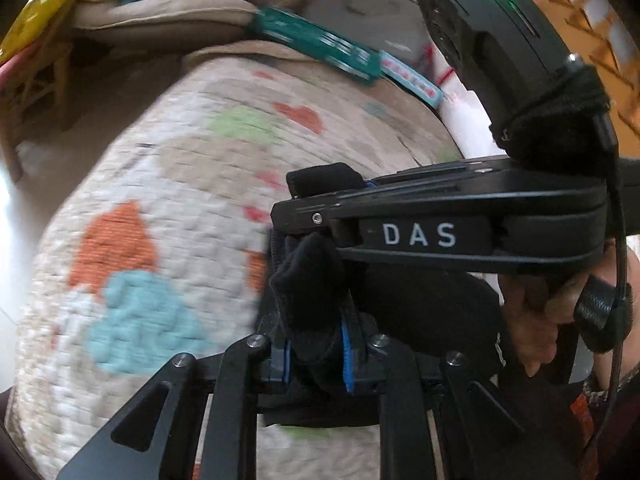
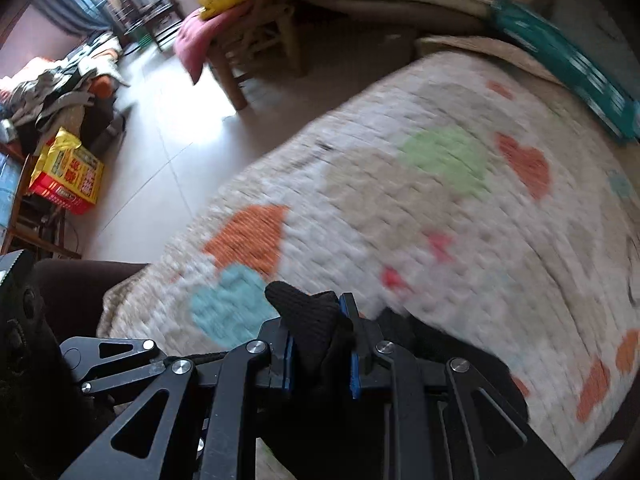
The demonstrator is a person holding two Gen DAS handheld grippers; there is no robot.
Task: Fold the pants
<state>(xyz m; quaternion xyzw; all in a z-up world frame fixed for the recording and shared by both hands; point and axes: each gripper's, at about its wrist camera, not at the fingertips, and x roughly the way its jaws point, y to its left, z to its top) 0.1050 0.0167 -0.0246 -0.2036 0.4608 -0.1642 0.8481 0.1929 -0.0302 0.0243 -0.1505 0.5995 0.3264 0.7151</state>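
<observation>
Left wrist: claw (image 1: 316, 356) on pants (image 1: 308, 280).

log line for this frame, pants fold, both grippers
phase: carrying | left gripper: shut on black pants | right gripper: shut on black pants | surface: patterned quilt | image: motion blur

daylight, glare on floor (image 2: 172, 136) | motion blur on quilt (image 2: 440, 208) | fisheye-warped edges
</observation>
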